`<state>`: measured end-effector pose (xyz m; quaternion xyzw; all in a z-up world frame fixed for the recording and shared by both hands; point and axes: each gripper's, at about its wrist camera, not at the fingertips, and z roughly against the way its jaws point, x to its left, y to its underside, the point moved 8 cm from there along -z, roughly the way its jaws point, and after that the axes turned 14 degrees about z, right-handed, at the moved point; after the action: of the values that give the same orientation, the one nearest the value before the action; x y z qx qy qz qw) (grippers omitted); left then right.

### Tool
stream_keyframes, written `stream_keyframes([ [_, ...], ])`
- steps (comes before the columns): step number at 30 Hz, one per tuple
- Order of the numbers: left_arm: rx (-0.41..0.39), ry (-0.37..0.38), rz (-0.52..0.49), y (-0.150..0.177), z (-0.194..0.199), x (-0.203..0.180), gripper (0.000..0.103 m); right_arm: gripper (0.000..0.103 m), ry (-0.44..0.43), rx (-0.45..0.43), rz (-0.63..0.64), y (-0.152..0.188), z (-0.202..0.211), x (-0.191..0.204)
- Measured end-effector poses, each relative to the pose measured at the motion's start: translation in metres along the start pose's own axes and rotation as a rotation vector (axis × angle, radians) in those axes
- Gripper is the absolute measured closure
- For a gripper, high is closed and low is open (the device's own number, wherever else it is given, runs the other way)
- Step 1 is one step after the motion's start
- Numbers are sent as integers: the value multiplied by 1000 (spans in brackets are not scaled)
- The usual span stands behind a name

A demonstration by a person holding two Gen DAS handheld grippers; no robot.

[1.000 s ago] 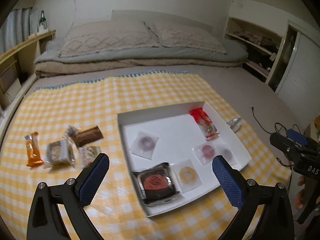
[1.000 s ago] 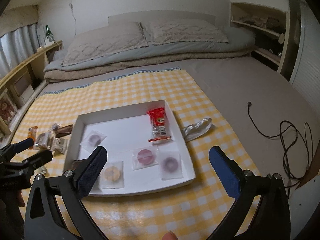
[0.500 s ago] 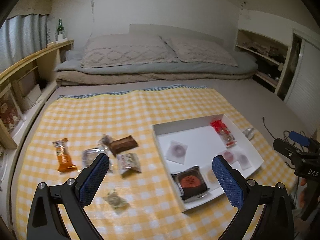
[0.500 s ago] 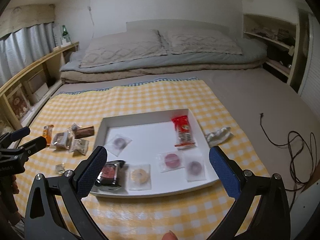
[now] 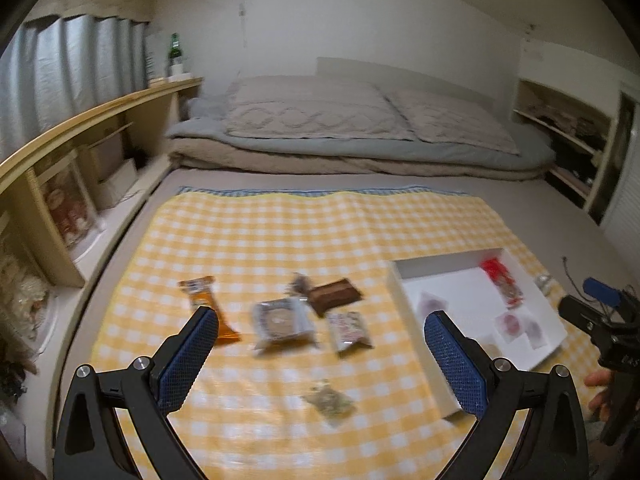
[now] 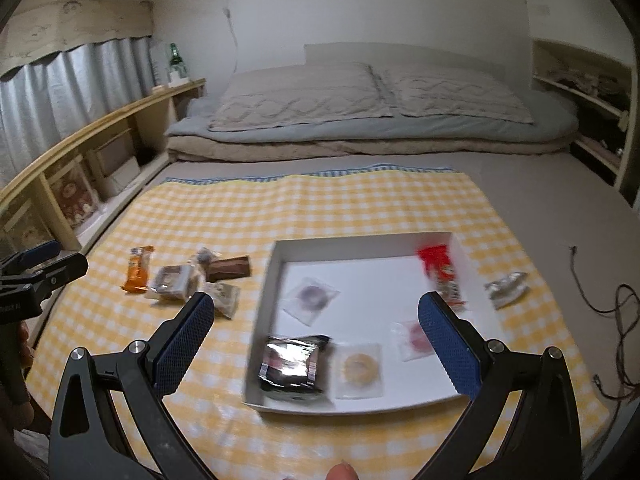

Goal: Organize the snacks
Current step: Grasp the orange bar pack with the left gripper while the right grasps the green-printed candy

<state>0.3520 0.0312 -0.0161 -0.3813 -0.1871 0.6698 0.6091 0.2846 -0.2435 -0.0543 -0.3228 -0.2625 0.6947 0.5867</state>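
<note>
A white tray (image 6: pixel 276 258) lies on a yellow checked cloth (image 6: pixel 320 208) on the bed. It holds a black packet (image 6: pixel 292 362), a red packet (image 6: pixel 438 270) and clear-wrapped round sweets (image 6: pixel 310 296). Loose snacks lie left of it: an orange bar (image 5: pixel 206 304), a brown bar (image 5: pixel 334 294), a grey round packet (image 5: pixel 280 322), a patterned packet (image 5: pixel 350 330) and a small greenish packet (image 5: pixel 330 400). My left gripper (image 5: pixel 320 364) is open and empty above the loose snacks. My right gripper (image 6: pixel 316 346) is open and empty above the tray's near side.
A silver wrapper (image 6: pixel 506 286) lies right of the tray. A black cable (image 6: pixel 616 320) runs along the bed's right side. Pillows and folded bedding (image 6: pixel 360 120) lie at the far end. Wooden shelves (image 5: pixel 60 168) line the left.
Both grippers have pulled back and swung left. The left wrist view now centres on the loose snacks instead of the tray. Both stay open and empty.
</note>
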Motion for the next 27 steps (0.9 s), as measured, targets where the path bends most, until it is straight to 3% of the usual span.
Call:
stream_keyframes([
  [9,35,-161,106,-23,-42,60,0,0,-140,7,-18,-6,-45,65],
  [21,102,-290,97,-49,-144,80,0,0,-187,114,16,32,-118,116],
  [27,212,-296,94,-39,-205,97,0,2,-264,130,104,40,-139,150],
])
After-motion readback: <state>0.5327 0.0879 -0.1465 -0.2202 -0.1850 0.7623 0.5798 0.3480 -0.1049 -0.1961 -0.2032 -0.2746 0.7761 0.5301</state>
